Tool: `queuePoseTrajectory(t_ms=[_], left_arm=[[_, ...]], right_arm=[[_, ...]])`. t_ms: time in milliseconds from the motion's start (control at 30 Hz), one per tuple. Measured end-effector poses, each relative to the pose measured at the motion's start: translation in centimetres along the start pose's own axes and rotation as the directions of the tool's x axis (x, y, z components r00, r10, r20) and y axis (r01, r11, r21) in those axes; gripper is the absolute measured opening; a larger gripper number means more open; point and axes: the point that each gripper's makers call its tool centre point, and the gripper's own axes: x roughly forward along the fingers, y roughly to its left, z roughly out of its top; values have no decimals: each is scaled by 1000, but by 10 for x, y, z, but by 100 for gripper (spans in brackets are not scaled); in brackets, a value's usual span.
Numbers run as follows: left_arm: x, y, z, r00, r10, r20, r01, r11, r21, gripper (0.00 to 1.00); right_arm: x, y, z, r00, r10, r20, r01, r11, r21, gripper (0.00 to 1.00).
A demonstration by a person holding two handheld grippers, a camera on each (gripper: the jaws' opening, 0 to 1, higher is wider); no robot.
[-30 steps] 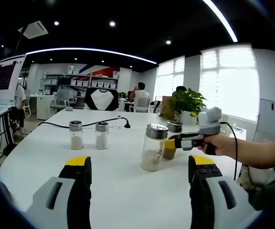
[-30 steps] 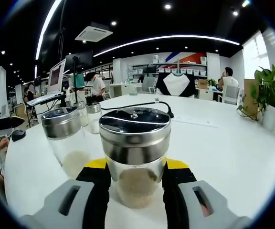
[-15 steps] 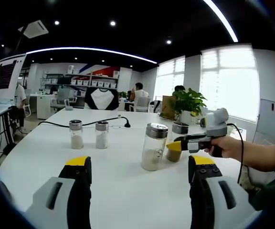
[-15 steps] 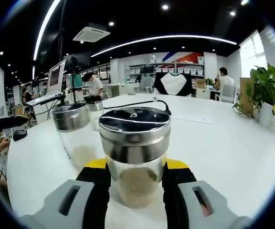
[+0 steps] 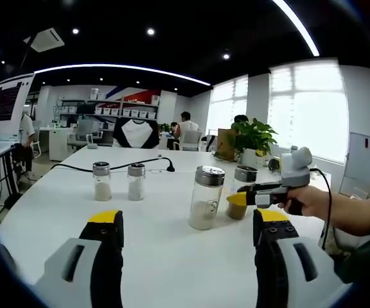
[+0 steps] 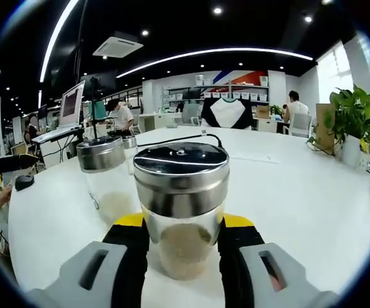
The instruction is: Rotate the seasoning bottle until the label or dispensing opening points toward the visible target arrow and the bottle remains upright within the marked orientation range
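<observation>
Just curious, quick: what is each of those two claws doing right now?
Left gripper: open, holding nothing.
Right gripper: shut on a bottle.

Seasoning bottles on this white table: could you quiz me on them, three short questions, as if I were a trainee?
1. True or false: the right gripper is shut on a seasoning bottle.
2. Multiple choice: in the left gripper view, how many steel-capped bottles stand on the white table, counting the held one? A two, B four, C six.
3. Fill in: the left gripper is ____, with nothing between its jaws.

Key: 1 true. 2 B: two small shakers, a tall bottle, and the held bottle. 3 open.
</observation>
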Motion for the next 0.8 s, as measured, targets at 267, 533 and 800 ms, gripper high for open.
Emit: queuePoseTrajectory(t_ms=[267, 533, 800], left_arm=[[0, 2, 0, 1000, 5, 0, -5, 1000, 3, 87], [1, 2, 0, 1000, 4, -2, -4, 1000, 3, 87], [1, 2, 0, 1000, 6, -4, -6, 1000, 3, 87]], right_arm=[[0, 0, -1, 1000, 3, 1, -3, 1000, -4, 41], [0, 0, -2, 1000, 3, -1, -3, 1000, 3, 41], [-1, -1, -3, 1000, -1, -1, 1, 1000, 15, 41]])
